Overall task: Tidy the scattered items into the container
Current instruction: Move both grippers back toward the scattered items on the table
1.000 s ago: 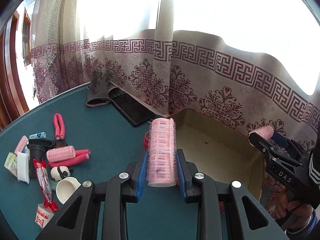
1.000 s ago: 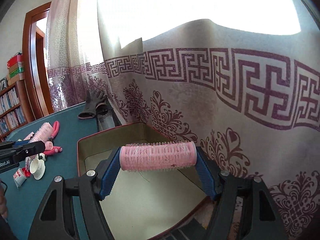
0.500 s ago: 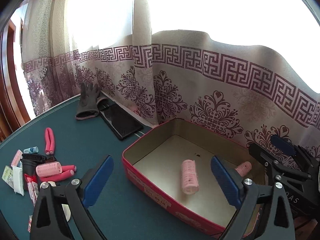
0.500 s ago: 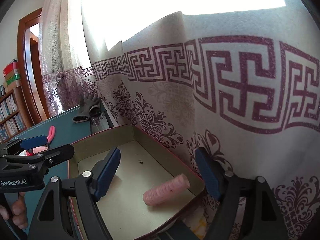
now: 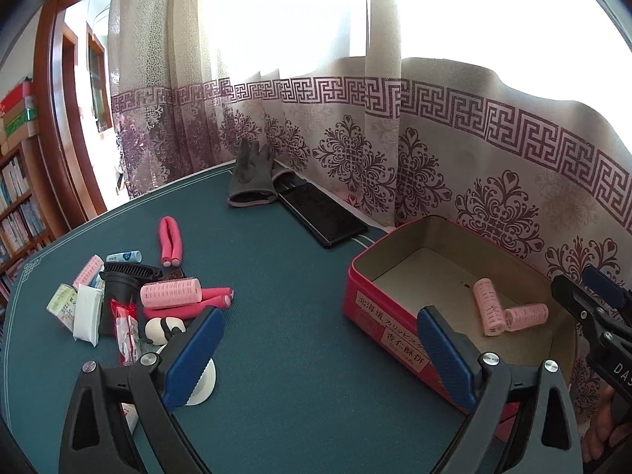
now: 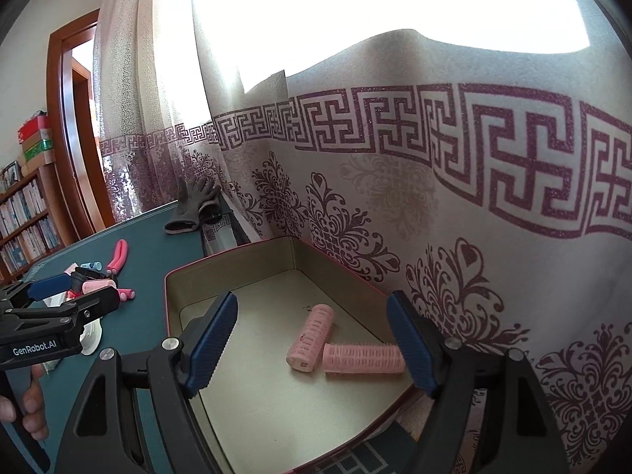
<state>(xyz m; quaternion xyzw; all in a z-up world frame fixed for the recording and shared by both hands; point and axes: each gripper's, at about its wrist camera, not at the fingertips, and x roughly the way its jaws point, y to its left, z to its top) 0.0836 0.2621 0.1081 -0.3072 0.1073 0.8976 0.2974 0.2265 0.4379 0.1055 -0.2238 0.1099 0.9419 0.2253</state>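
Red rectangular metal tin (image 5: 379, 308) with a cream inside sat open on the teal table (image 5: 284, 300), hard against the patterned curtain (image 5: 474, 150). Inside it lay two pale pink bristly hair rollers (image 6: 312, 335), touching at one end in an L on the tin floor; nothing else in the tin. The right gripper (image 6: 312, 349) hung over the tin, blue pads spread wide with nothing gripped, rollers below and between them, untouched. The left gripper (image 5: 316, 359) was over bare table just left of the tin, jaws spread wide and empty. Well left of the tin was the scattered pile: another pale pink roller (image 5: 170, 293) resting on hot-pink foam curler rods (image 5: 209, 302), a black comb-like attachment (image 5: 122, 280), white sachets (image 5: 85, 314), a red-and-clear wrapper (image 5: 126, 331), a small panda figure (image 5: 166, 328), a white cup (image 5: 203, 385) partly behind the left pad. A bent pink foam rod (image 5: 170, 241) and a small blue-white tube (image 5: 124, 256) lay beyond the pile. Far side near the curtain: a grey glove (image 5: 252, 177) and a flat black slab (image 5: 324, 217).
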